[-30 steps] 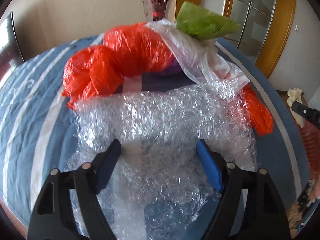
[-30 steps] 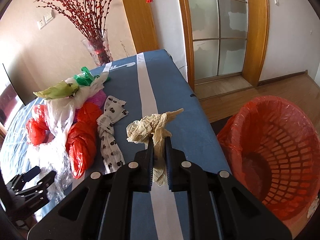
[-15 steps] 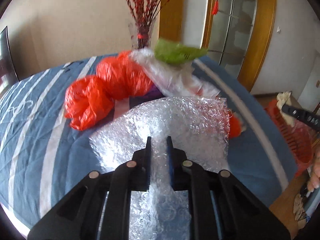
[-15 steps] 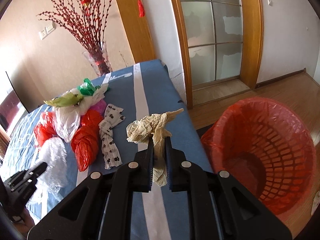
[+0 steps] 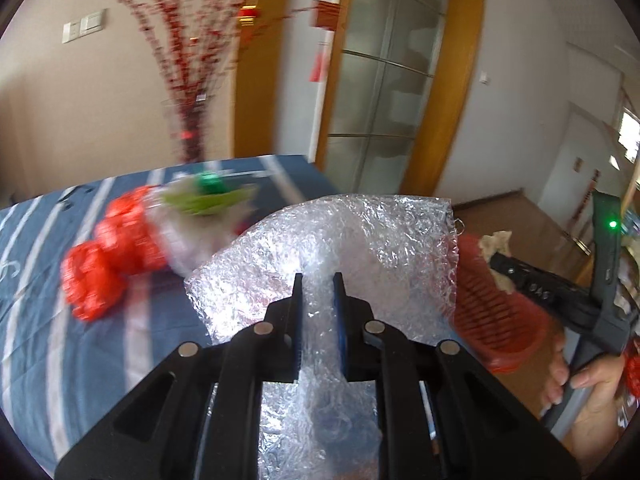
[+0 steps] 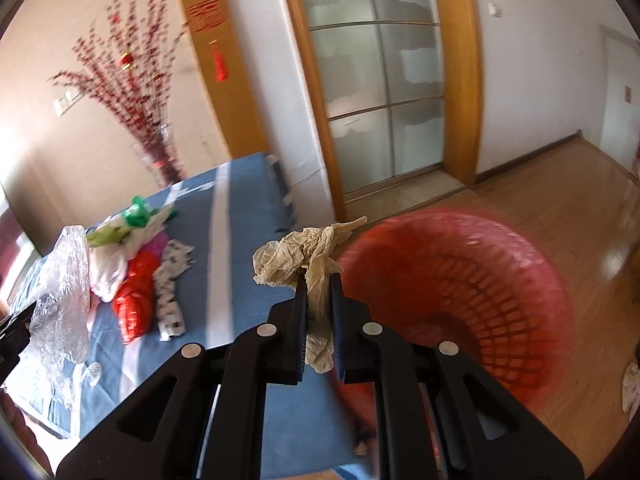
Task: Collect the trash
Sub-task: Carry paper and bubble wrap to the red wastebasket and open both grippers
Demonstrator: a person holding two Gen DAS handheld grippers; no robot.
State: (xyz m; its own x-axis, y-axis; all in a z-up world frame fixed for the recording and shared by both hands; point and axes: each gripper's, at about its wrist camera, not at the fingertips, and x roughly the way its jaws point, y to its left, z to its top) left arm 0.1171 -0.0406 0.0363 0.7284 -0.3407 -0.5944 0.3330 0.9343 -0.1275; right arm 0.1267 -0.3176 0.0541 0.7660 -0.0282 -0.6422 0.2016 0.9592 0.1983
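My left gripper (image 5: pixel 317 280) is clamped on a sheet of bubble wrap (image 5: pixel 352 248); the jaws pinch it near its lower middle and the rest fans up and out in front of me, lifted off the bed. It is almost weightless, floppy and slick, so I judge a bunched fold between the pads holds better than a single flat layer, which could slide out. My right gripper (image 6: pixel 319 280) is closed on a crumpled beige paper wad (image 6: pixel 308 250); the wad sits above the jaws and a tail of it hangs down between them. The paper is light, soft and a bit springy, with enough creases to bite on, and I expect it to drop cleanly once released.

The paper now sits at the near rim of the red basket (image 6: pixel 532 280), which stands on the wooden floor just off the bed's right edge.

Farther out on the blue striped bedspread (image 6: pixel 240 232), toward its middle, the remaining trash lies in a heap: a red plastic bag (image 6: pixel 134 308), a white bag (image 6: pixel 106 272), a black-and-white printed wrapper (image 6: pixel 170 300) and green scraps (image 6: pixel 138 212). All look limp and thin; I would take each by a gathered bunch, not an edge.
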